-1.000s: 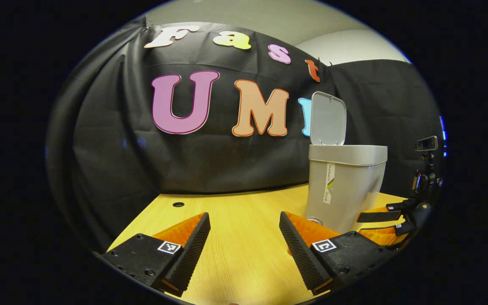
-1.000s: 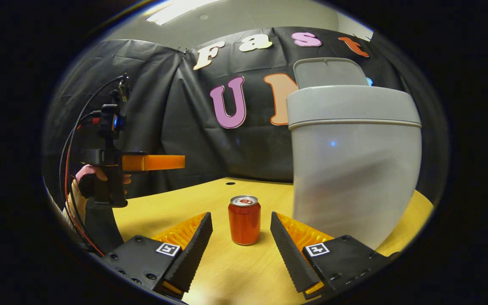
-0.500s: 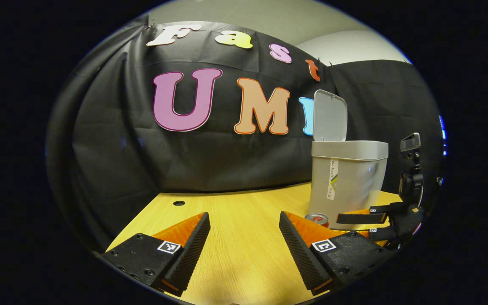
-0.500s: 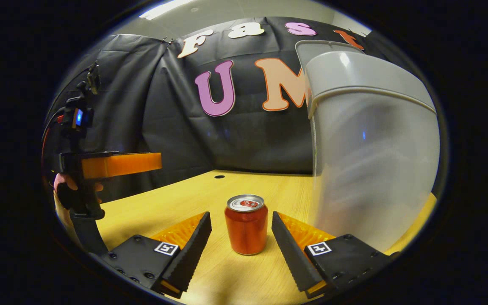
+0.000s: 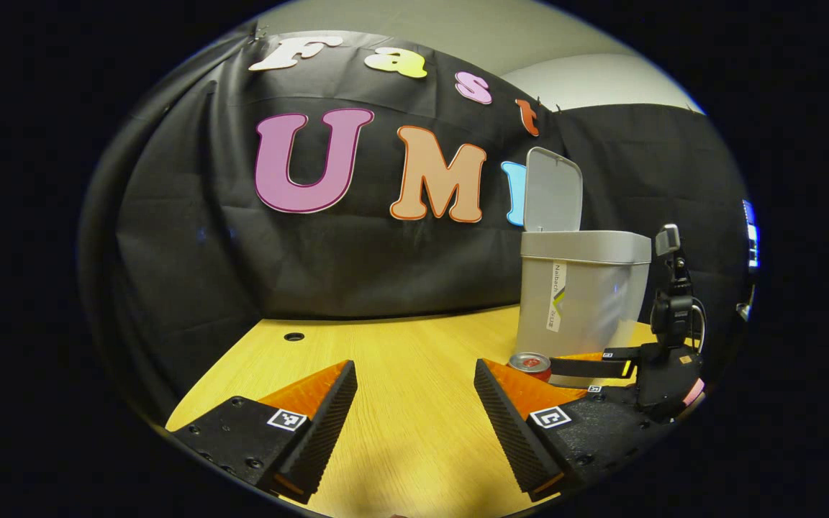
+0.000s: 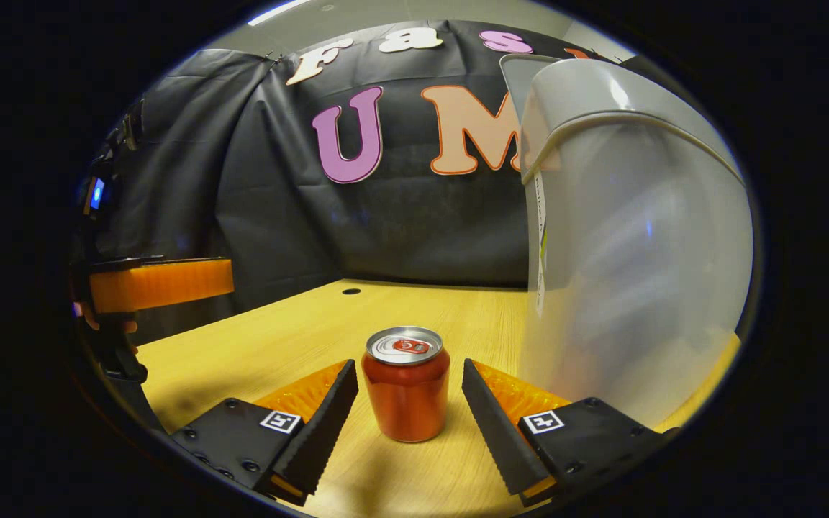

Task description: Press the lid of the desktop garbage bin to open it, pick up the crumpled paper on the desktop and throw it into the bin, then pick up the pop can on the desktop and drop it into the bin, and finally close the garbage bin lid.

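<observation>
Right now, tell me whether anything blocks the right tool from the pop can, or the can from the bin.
Nothing visible does. The pop can stands upright on the table between the open fingers of the right tool, untouched. The bin stands just beside it, its lid raised.

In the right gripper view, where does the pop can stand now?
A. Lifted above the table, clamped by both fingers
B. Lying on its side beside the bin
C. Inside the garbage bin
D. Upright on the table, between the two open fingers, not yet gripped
D: the pop can stands upright on the table, in the gap of the open right gripper, with space on both sides.
</observation>
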A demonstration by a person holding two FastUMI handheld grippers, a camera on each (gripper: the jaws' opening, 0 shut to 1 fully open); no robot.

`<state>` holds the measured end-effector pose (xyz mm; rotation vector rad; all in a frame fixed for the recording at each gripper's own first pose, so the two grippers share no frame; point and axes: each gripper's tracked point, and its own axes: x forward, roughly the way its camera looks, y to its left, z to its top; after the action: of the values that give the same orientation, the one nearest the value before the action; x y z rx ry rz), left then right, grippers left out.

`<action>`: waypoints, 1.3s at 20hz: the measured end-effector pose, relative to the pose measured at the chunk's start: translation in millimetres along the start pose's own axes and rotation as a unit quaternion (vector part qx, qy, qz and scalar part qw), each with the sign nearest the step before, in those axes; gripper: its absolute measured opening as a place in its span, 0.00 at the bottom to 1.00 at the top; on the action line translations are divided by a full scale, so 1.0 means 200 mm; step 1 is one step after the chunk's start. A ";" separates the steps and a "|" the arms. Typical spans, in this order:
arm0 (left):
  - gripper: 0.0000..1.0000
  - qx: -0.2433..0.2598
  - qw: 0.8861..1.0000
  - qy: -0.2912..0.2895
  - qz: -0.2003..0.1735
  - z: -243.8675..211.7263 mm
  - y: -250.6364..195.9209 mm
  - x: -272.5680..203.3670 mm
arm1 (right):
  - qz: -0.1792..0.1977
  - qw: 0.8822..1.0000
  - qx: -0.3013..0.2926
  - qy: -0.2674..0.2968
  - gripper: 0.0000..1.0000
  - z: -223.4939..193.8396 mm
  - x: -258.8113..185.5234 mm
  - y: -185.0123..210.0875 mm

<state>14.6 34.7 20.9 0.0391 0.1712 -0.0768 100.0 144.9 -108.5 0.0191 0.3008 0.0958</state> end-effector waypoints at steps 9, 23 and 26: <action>0.96 -0.005 1.000 0.015 -0.002 -0.07 0.01 -0.01 | -0.016 0.999 -0.007 0.027 0.96 -0.05 0.08 0.02; 1.00 -0.005 0.999 0.030 0.015 -0.13 0.04 -0.01 | 0.025 1.000 0.002 0.007 0.85 0.11 -0.11 0.11; 0.96 -0.005 0.999 0.034 0.030 -0.13 0.08 -0.01 | 0.050 0.999 -0.013 -0.008 0.86 0.23 -0.22 0.16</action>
<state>9.4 52.1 -3.6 0.0372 0.2388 -0.0149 69.3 172.3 -51.5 0.0096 0.2818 0.1979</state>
